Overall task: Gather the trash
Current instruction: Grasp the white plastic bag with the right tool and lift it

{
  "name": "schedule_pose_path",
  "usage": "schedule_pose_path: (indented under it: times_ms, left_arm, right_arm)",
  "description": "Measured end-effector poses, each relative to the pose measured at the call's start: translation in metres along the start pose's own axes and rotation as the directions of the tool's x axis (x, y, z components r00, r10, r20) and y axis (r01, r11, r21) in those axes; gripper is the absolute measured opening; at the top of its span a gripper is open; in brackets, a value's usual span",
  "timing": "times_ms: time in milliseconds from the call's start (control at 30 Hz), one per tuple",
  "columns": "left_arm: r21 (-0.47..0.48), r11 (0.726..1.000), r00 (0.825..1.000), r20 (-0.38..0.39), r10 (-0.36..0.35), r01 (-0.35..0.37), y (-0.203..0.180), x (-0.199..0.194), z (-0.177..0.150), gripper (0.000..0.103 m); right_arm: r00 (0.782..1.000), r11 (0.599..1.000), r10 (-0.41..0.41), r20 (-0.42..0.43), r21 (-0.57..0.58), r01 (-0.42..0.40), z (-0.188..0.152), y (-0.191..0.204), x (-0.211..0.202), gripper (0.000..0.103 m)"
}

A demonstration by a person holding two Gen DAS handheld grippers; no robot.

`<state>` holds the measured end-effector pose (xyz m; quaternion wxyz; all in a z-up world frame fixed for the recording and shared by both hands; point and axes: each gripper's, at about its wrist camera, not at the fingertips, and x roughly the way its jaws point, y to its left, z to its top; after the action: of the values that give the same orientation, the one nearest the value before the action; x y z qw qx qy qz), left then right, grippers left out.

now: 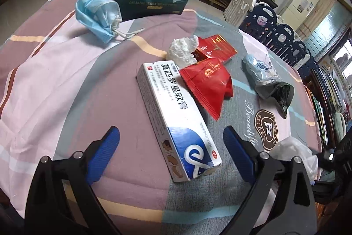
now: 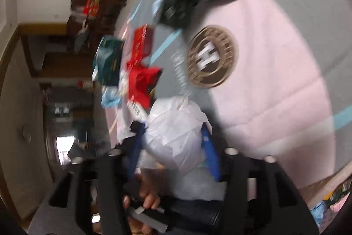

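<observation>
The white ointment box (image 1: 176,118) lies on the quilt (image 1: 55,72), long axis running away from the left gripper (image 1: 171,149), near end between its wide-open jaws; the right gripper (image 2: 173,142), farther off, holds a white plastic bag (image 2: 176,136)

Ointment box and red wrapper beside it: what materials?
Ointment box: looks like printed, lightly glossy cardboard; crisp folded edges, open end flap. Red wrapper: probably plastic or foil film; shiny, creased, zigzag-cut seal edge.
</observation>
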<state>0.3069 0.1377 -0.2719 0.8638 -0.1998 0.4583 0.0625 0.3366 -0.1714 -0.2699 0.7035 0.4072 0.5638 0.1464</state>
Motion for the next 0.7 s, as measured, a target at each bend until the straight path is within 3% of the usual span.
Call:
schedule_pose_path:
  times_ms: [67,167,233,333,433,467,567,667,700]
  left_arm:
    - [-0.004,1.000,1.000,0.008,0.002,-0.002,0.001,-0.002,0.000,0.095]
    - [-0.019,1.000,1.000,0.005,0.012,-0.012,0.005,-0.001,0.000,0.095]
    - [-0.017,1.000,1.000,-0.008,0.014,-0.014,0.005,0.002,0.000,0.095]
    - [-0.014,1.000,1.000,-0.003,0.020,-0.020,0.004,0.001,0.000,0.095]
    - [-0.040,0.999,0.999,0.022,0.026,-0.025,0.010,-0.003,0.002,0.095]
    - [-0.050,0.998,0.999,0.025,0.026,-0.025,0.012,-0.004,0.002,0.095]
    - [-0.068,0.997,0.999,0.020,0.025,-0.024,0.016,-0.003,0.002,0.095]
    - [-0.061,0.998,1.000,0.018,0.026,-0.025,0.015,-0.003,0.002,0.095]
    - [-0.055,0.998,1.000,0.016,0.027,-0.026,0.014,-0.002,0.002,0.095]
  right_arm:
    - [0.987,0.994,-0.106,0.121,0.032,0.103,0.003,-0.010,-0.021,0.073]
    - [0.952,0.975,-0.214,0.219,-0.018,0.223,-0.005,-0.006,-0.042,0.074]
    - [0.932,0.955,-0.238,0.274,-0.106,0.276,-0.017,0.007,-0.051,0.074]
    - [0.931,0.896,-0.240,0.274,-0.306,0.321,-0.044,0.033,-0.039,0.074]
    - [0.956,0.801,-0.230,0.183,-0.522,0.293,-0.073,0.056,-0.011,0.073]
    - [0.952,0.764,-0.257,0.164,-0.569,0.304,-0.082,0.060,0.001,0.073]
    - [0.889,0.654,-0.399,0.225,-0.610,0.448,-0.094,0.061,0.028,0.073]
    - [0.854,0.657,-0.450,0.262,-0.551,0.515,-0.085,0.050,0.027,0.073]
    - [0.833,0.664,-0.472,0.289,-0.504,0.552,-0.078,0.044,0.020,0.073]
